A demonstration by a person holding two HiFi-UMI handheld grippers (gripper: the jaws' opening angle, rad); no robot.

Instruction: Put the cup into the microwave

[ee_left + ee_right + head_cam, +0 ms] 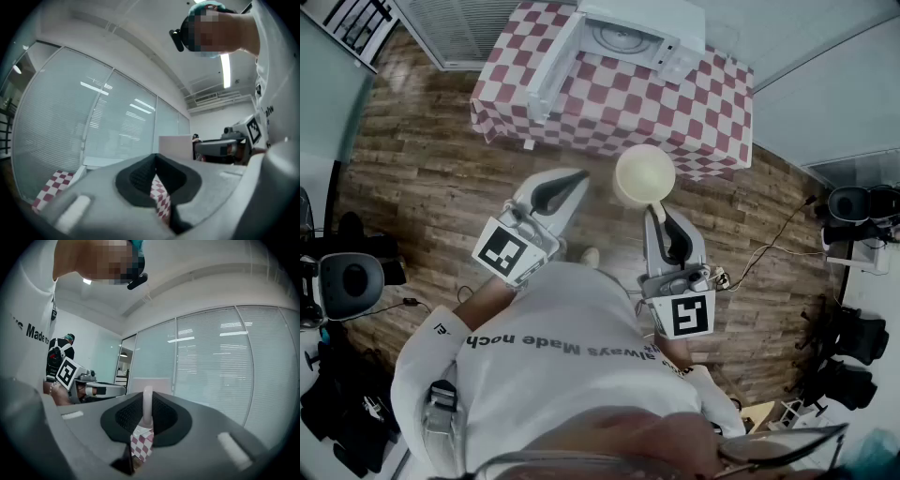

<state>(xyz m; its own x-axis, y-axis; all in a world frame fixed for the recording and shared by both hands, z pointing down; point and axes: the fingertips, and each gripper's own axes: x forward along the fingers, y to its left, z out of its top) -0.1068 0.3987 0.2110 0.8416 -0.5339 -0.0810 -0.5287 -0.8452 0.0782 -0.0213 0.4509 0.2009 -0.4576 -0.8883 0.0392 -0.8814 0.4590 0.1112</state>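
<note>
Pinching the handle [147,404], right tongs [146,420] block their view of the cup [645,174].

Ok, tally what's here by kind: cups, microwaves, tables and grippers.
cup: 1
microwave: 1
table: 1
grippers: 2, left gripper and right gripper
total: 5

The tablecloth [619,108] is showing red-and-white checks; the microwave [628,42] is showing white; the cup [645,174] is showing pale cream; the floor [422,178] is displaying brown wood-grain planks; the person's shirt [553,328] is carrying black lettering on white.
</note>
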